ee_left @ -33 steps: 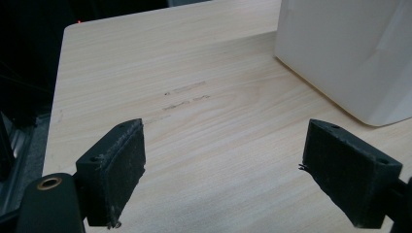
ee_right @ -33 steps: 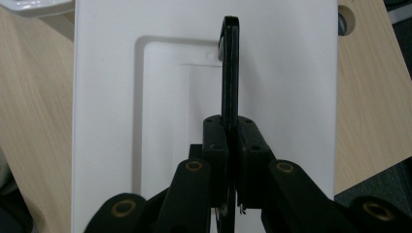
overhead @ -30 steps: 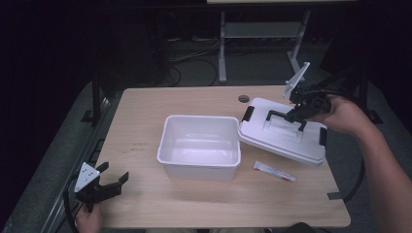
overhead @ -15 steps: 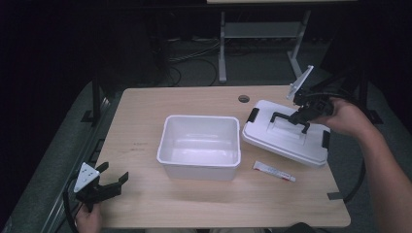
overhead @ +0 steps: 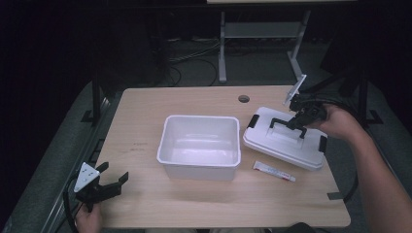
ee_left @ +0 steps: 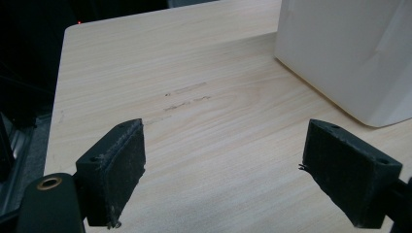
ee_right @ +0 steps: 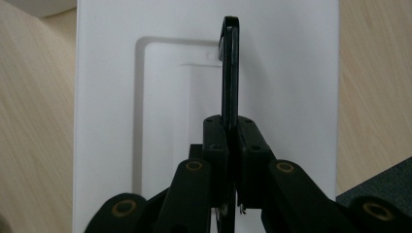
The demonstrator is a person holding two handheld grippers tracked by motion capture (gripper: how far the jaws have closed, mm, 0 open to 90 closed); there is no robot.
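Observation:
A white lid (overhead: 277, 143) with black end clips and a black handle (overhead: 286, 124) lies low on the table just right of an open white bin (overhead: 199, 170). My right gripper (overhead: 295, 121) is shut on that handle. In the right gripper view the thin handle (ee_right: 230, 68) stands upright between the pressed pads of my right gripper (ee_right: 232, 131), over the lid (ee_right: 286, 73). My left gripper (overhead: 114, 182) rests at the table's near left corner. It stands open (ee_left: 223, 160) with nothing between its fingers, and the bin's wall (ee_left: 340, 53) is off to its right.
A small white tube (overhead: 273, 172) lies on the wooden table (overhead: 145, 131) in front of the lid. A round cable hole (overhead: 243, 98) sits near the far edge. A dark patch (overhead: 336, 196) marks the near right corner. Stand legs and cables are behind the table.
My right gripper has come down with the lid, which now sits lower and flatter beside the bin. The left gripper has not moved.

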